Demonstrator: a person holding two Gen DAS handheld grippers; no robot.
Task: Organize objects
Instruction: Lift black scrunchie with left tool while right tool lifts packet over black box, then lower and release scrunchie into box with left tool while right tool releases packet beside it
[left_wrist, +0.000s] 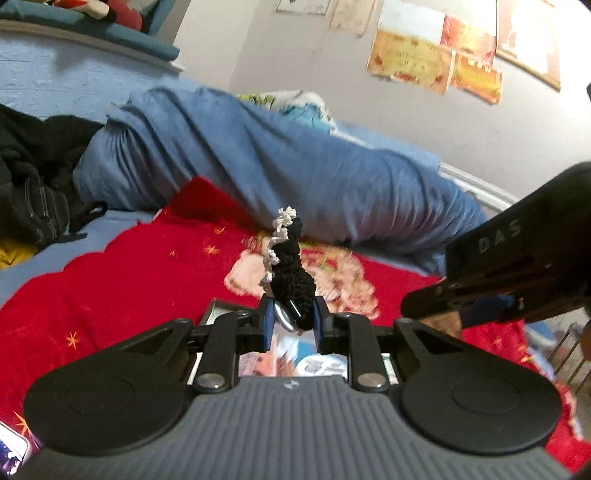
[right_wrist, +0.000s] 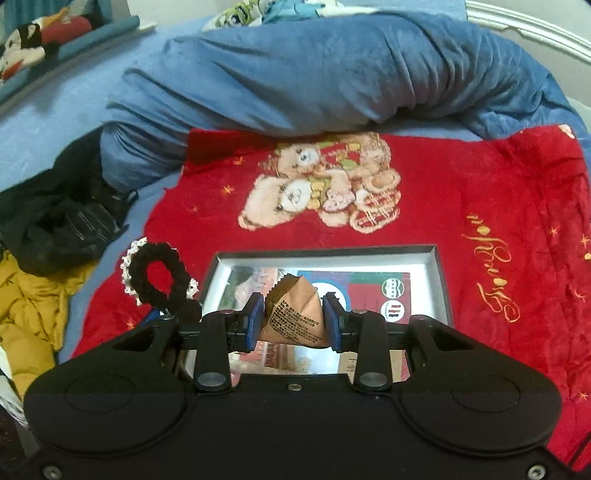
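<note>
two grippers, fingers closed: left gripper (left_wrist: 292, 323) around black scrunchie (left_wrist: 290, 269); right gripper (right_wrist: 293, 319) around brown packet (right_wrist: 293, 310)

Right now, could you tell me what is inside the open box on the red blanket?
The box holds printed cards or packets lying flat on its floor. The right gripper, shut on a brown wrapped snack, hangs over it and covers the near part, so anything there is hidden.

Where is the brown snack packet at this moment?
Right wrist view: the brown snack packet is clamped in the right gripper, held above the open box on the red blanket.
</note>
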